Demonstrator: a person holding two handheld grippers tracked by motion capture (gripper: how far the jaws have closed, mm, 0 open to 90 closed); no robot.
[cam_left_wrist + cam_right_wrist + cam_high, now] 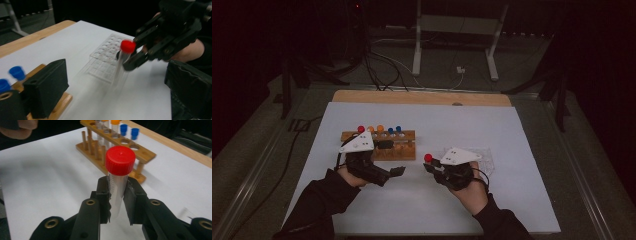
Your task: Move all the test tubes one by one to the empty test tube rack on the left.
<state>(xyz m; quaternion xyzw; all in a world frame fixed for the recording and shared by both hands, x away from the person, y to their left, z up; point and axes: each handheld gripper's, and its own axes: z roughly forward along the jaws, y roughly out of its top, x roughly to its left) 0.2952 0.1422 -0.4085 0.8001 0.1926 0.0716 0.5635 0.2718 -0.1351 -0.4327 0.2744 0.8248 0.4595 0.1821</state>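
My right gripper [117, 188] is shut on a clear test tube with a red cap [120, 160], held upright just below the cap. In the high view the right gripper [431, 165] carries this tube [428, 158] over the white mat, between the two racks. The left gripper view shows the same tube [123, 62], blurred, in front of the right gripper [152, 50]. My left gripper [391, 158] stands open with nothing between its jaws, one jaw beside the wooden rack [404, 150]. That rack [140, 153] holds tubes with red [361, 129], orange [380, 128] and blue caps [398, 129].
A clear plastic rack [484, 159] lies on the mat right of my right gripper, also seen as a clear grid [105, 60] behind the tube. The white mat [422, 200] covers the wooden table [422, 97]. Table legs and cables stand on the dark floor behind.
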